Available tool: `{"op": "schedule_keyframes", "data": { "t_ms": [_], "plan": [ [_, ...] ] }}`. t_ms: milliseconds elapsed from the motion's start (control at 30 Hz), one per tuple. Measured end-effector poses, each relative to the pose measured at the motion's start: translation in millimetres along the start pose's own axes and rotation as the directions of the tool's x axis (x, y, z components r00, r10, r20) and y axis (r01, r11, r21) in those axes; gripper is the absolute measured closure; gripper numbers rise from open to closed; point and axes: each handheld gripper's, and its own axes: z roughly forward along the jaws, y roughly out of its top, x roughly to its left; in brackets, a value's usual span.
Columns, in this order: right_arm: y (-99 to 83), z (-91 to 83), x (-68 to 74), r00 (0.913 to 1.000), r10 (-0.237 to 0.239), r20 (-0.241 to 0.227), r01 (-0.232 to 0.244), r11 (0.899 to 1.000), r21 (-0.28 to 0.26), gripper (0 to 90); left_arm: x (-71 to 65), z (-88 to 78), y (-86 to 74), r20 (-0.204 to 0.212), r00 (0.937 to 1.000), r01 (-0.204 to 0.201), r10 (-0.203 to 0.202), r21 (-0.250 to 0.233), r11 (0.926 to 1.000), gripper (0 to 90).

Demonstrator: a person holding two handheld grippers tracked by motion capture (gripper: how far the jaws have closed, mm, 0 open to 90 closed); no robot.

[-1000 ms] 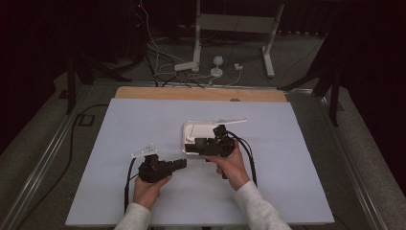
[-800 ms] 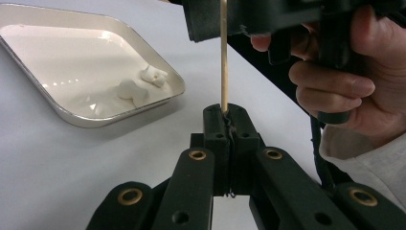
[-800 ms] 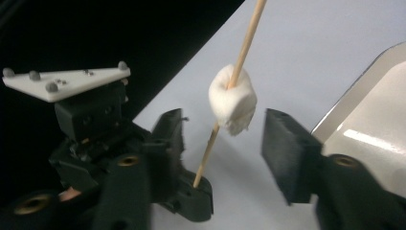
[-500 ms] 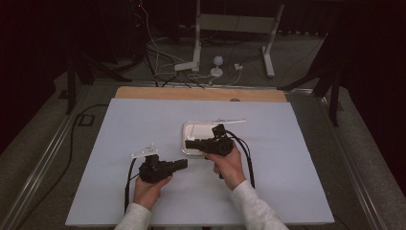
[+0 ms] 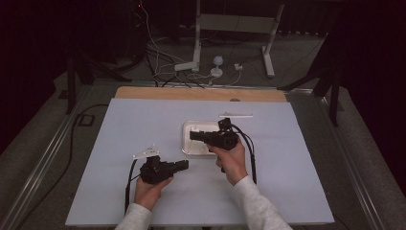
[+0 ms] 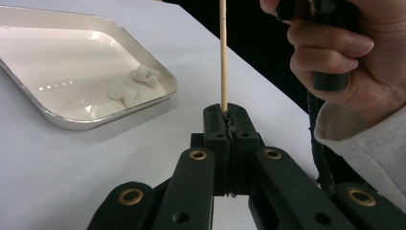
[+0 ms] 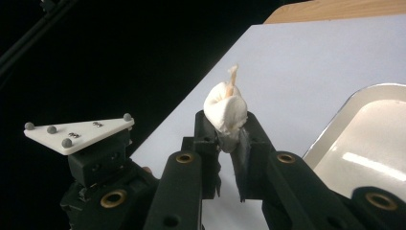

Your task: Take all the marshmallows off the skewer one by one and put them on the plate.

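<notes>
While your left gripper (image 6: pixel 225 125) pinches the thin wooden skewer (image 6: pixel 223 52) upright between closed jaws, your right gripper (image 7: pixel 230 128) squeezes a soft white marshmallow-like lump (image 7: pixel 225 112) with the skewer's tip poking out through its top. Push off-axis and the stick may snap or tear through the side; squeeze harder and the lump will likely smear onto the jaws. It looks pale, creased and slightly squashed. More white pieces (image 6: pixel 131 87) lie in the metal tray (image 5: pixel 187 144) near your hands on the table (image 5: pixel 119 124).
</notes>
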Motion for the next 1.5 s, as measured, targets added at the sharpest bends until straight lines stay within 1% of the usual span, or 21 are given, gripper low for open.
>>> {"op": "schedule_keyframes", "data": {
  "t_ms": [33, 133, 233, 333, 533, 633, 900, 1000, 1033, 1067, 1100, 1133, 1167, 1200, 1333, 1433, 1500],
  "plan": [
    [1.0, -0.4, 0.4, 1.0000, -0.005, 0.005, 0.005, 1.000, 0.002, 81.4, 0.0, -0.6, 0.3, -0.002, 1.0000, -0.002, 0.002, -0.003, 1.0000, 90.0],
    [3.8, -0.1, -0.7, 1.0000, 0.003, -0.003, -0.003, 1.000, -0.004, 81.4, 0.1, -2.3, 0.5, -0.005, 1.0000, -0.004, 0.004, -0.006, 1.0000, 90.0],
    [6.7, 0.1, 0.7, 1.0000, -0.004, 0.003, 0.004, 1.000, -0.008, 81.4, 0.9, -3.3, 0.6, -0.010, 0.9999, -0.008, 0.008, -0.010, 0.9999, 90.0],
    [12.1, -2.6, 0.0, 0.9999, 0.004, 0.011, -0.004, 0.999, -0.037, 81.7, 0.9, -3.6, -0.4, -0.017, 0.9998, -0.011, 0.011, -0.004, 0.9999, 90.0],
    [19.4, -3.4, 0.7, 0.9994, -0.023, 0.026, 0.024, 0.999, -0.024, 81.5, 1.2, -4.4, 0.0, -0.023, 0.9996, -0.014, 0.014, -0.006, 0.9999, 90.0],
    [20.5, -1.4, -0.4, 0.9995, -0.020, 0.026, 0.021, 1.000, -0.018, 81.4, 1.7, -5.3, -0.4, -0.033, 0.9993, -0.019, 0.019, 0.001, 0.9998, 90.0],
    [23.2, 0.6, -0.4, 0.9988, -0.039, 0.031, 0.039, 0.999, -0.020, 81.0, 2.9, -7.7, -1.4, -0.046, 0.9985, -0.029, 0.029, 0.001, 0.9996, 90.0],
    [23.9, 1.5, -0.2, 0.9982, -0.046, 0.038, 0.047, 0.999, -0.019, 81.1, 3.4, -8.3, -2.2, -0.060, 0.9974, -0.038, 0.039, 0.017, 0.9991, 90.0],
    [24.4, 0.8, -0.1, 0.9979, -0.048, 0.045, 0.049, 0.998, -0.027, 81.9, 3.1, -7.0, -3.7, -0.081, 0.9951, -0.053, 0.057, 0.049, 0.9974, 90.0],
    [26.4, -2.3, -1.0, 0.9975, -0.045, 0.054, 0.048, 0.997, -0.054, 82.1, 3.2, -5.8, -6.4, -0.093, 0.9935, -0.059, 0.065, 0.073, 0.9956, 90.0],
    [29.6, -6.9, -2.9, 0.9981, -0.033, 0.051, 0.037, 0.996, -0.077, 82.4, 3.6, -5.4, -8.6, -0.091, 0.9944, -0.046, 0.052, 0.070, 0.9965, 90.0],
    [32.9, -10.8, -3.0, 0.9969, -0.040, 0.068, 0.046, 0.996, -0.077, 82.4, 3.9, -5.7, -8.7, -0.086, 0.9952, -0.041, 0.047, 0.065, 0.9971, 90.0],
    [35.2, -13.3, -1.9, 0.9935, -0.066, 0.093, 0.072, 0.996, -0.060, 82.4, 3.8, -6.3, -7.7, -0.083, 0.9955, -0.040, 0.045, 0.054, 0.9977, 90.0],
    [36.5, -15.0, -1.1, 0.9910, -0.086, 0.102, 0.091, 0.995, -0.045, 82.3, 3.7, -7.1, -6.7, -0.078, 0.9961, -0.038, 0.041, 0.045, 0.9983, 90.0],
    [35.0, -16.8, -2.9, 0.9873, -0.105, 0.120, 0.108, 0.994, -0.021, 81.8, 3.3, -8.1, -6.3, -0.077, 0.9965, -0.032, 0.035, 0.032, 0.9990, 90.0],
    [29.6, -15.1, -8.8, 0.9871, -0.095, 0.129, 0.097, 0.995, -0.016, 81.4, 4.0, -10.2, -5.5, -0.070, 0.9973, -0.023, 0.024, 0.015, 0.9996, 90.0],
    [26.1, -14.4, -13.4, 0.9874, -0.082, 0.135, 0.085, 0.996, -0.012, 81.1, 5.8, -11.5, -5.5, -0.073, 0.9972, -0.016, 0.017, 0.010, 0.9998, 90.0]
  ]
}}
